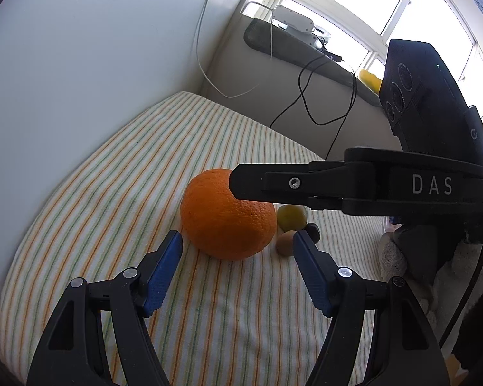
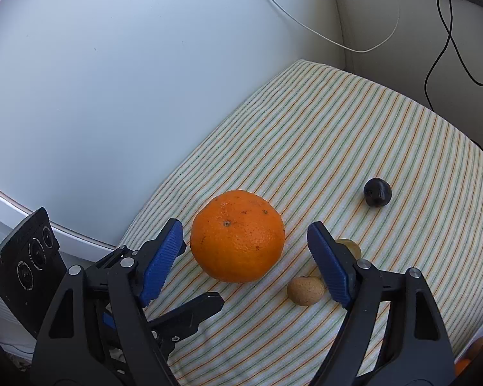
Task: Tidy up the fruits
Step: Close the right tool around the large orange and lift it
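Observation:
A large orange (image 1: 227,214) (image 2: 237,236) rests on a striped cloth (image 1: 119,193) (image 2: 338,135). Just past it lie three small fruits: a yellow-green one (image 1: 291,217) (image 2: 351,247), a brown one (image 1: 286,243) (image 2: 306,290) and a dark one (image 1: 314,231) (image 2: 377,192). My left gripper (image 1: 238,236) is open, low over the cloth, with the orange just ahead of its blue pads. My right gripper (image 2: 246,226) (image 1: 241,181) is open and hovers over the orange from the side; its pads flank the fruit with gaps on both sides. One of the left gripper's fingers (image 2: 206,305) shows below the orange.
A pale wall (image 1: 96,64) runs close along the cloth's left and far edges. Black and white cables (image 1: 309,96) hang against a ledge at the back, below a bright window (image 1: 386,6). White crumpled fabric (image 1: 399,257) lies at the right. Something orange (image 2: 467,360) shows past the cloth's near right corner.

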`<state>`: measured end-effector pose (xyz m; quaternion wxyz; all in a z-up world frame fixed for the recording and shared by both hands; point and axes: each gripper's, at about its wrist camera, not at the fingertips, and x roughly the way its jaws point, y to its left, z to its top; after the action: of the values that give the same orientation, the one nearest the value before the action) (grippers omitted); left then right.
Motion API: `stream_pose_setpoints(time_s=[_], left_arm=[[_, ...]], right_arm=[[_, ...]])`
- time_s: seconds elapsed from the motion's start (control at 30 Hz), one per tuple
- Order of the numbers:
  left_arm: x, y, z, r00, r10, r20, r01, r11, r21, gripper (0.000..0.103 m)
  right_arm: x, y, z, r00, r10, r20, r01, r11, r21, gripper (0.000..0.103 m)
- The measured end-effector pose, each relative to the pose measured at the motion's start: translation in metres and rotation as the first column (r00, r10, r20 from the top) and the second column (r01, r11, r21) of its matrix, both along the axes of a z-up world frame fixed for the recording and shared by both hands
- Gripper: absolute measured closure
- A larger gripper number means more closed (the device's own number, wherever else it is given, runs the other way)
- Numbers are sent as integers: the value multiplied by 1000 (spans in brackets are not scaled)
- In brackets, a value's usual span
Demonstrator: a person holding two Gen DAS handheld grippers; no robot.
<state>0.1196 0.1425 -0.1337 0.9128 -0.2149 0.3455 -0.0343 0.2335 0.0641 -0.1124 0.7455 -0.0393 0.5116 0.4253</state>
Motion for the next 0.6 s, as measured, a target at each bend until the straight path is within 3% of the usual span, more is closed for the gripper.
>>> stream_pose_setpoints(time_s=[0.6], left_arm=[[15, 5, -13, 999, -4, -33, 2, 998, -61, 32]], right_arm=[[8, 22, -29, 998, 35, -61, -36, 999, -6, 21]])
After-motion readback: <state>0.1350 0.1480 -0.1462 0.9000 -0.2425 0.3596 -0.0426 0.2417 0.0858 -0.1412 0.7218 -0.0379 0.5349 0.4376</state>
